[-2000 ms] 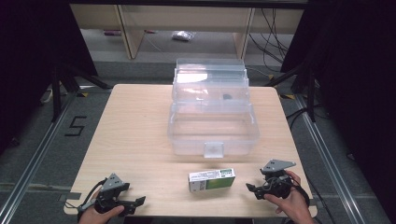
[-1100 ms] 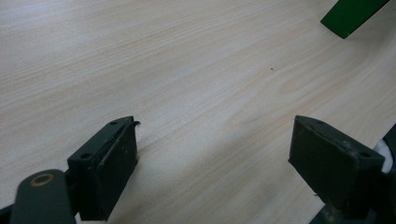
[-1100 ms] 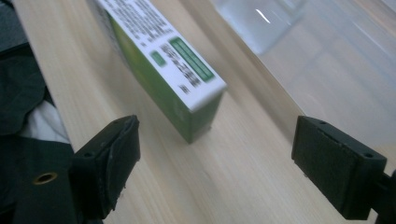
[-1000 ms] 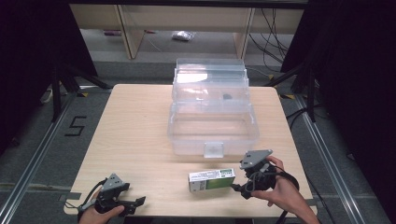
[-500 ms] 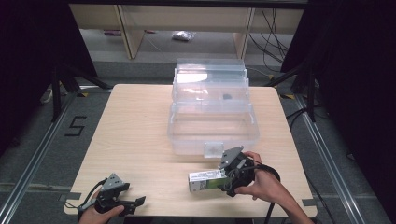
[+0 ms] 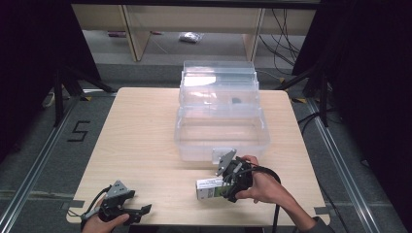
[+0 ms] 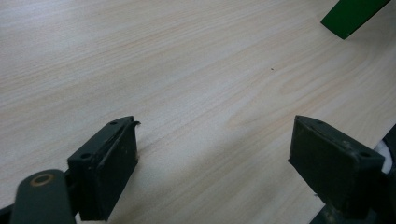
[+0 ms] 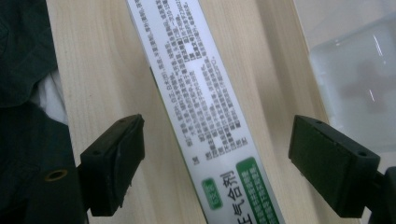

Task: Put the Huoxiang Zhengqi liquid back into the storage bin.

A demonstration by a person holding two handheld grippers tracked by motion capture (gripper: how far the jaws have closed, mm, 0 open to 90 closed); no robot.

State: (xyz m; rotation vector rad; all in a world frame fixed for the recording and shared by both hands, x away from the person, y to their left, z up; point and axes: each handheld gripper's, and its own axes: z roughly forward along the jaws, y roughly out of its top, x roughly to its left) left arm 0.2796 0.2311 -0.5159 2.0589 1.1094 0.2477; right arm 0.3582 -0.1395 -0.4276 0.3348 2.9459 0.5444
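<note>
Clear bin [image 6: 221,127]: open at mid-desk, lower tub looks empty; one small dark item in the raised tier behind.
Box [image 6: 210,188]: white-and-green carton lying on the desk [image 6: 141,126], just in front of the bin.
Right gripper [image 6: 228,187]: over the box, jaws wide, straddling it without touching.
Left gripper [image 6: 138,210]: near the desk's front-left corner, jaws spread, nothing between.
</note>
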